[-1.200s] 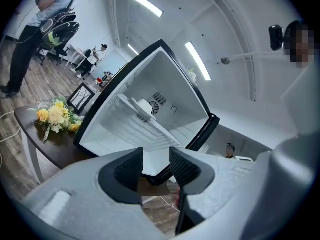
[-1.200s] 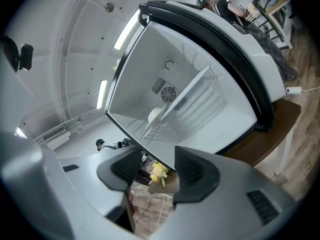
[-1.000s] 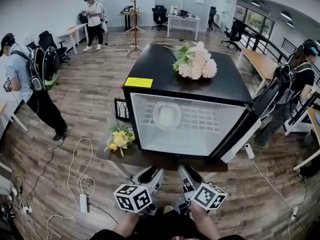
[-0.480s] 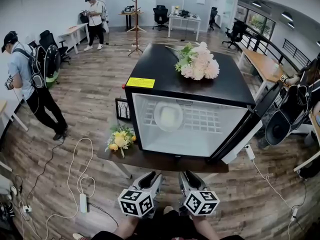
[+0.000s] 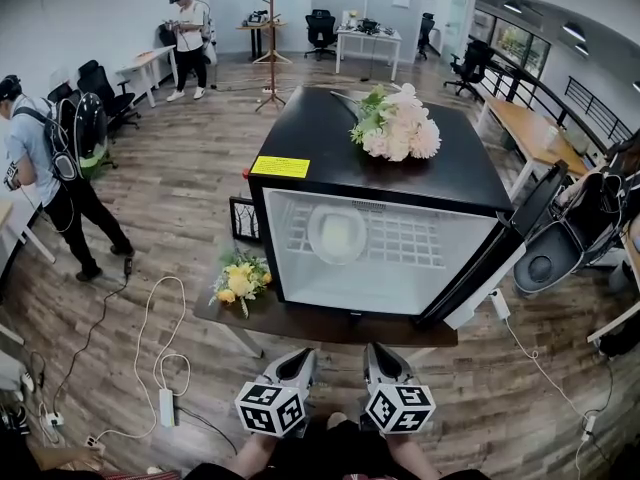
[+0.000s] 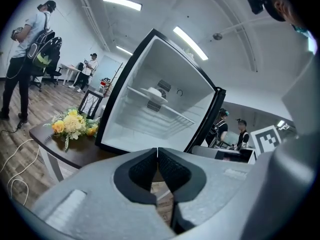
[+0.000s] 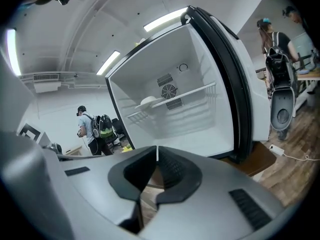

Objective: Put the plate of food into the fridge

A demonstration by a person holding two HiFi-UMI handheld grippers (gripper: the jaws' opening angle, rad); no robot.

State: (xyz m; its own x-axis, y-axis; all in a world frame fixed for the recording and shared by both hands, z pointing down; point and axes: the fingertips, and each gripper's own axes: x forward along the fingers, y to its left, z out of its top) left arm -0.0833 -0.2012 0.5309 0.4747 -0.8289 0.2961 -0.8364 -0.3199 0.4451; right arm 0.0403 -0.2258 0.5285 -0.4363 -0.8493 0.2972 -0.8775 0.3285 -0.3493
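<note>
Head view shows the fridge [image 5: 310, 133] standing on a low dark table [image 5: 300, 320], its door [image 5: 490, 268] swung open to the right. The plate [image 5: 337, 233] lies on the wire shelf [image 5: 410, 240] inside, toward the left of the compartment; what it carries cannot be made out. Both the left gripper [image 5: 302, 354] and the right gripper [image 5: 378, 351] are held side by side at the bottom of the view, in front of the table and well apart from the plate, pointing toward the open compartment. Left gripper view: the jaws have just been closing and now meet tip to tip with nothing between them; the plate [image 6: 154, 92] sits beyond and above the tips, on the shelf. Right gripper view: same finding, jaws just closed together and empty, plate [image 7: 148, 102] on the shelf past them. A bunch of pink and white flowers [image 5: 395, 123] rests on the fridge top; a yellow bouquet [image 5: 240, 276] lies on the table, left of the fridge.
</note>
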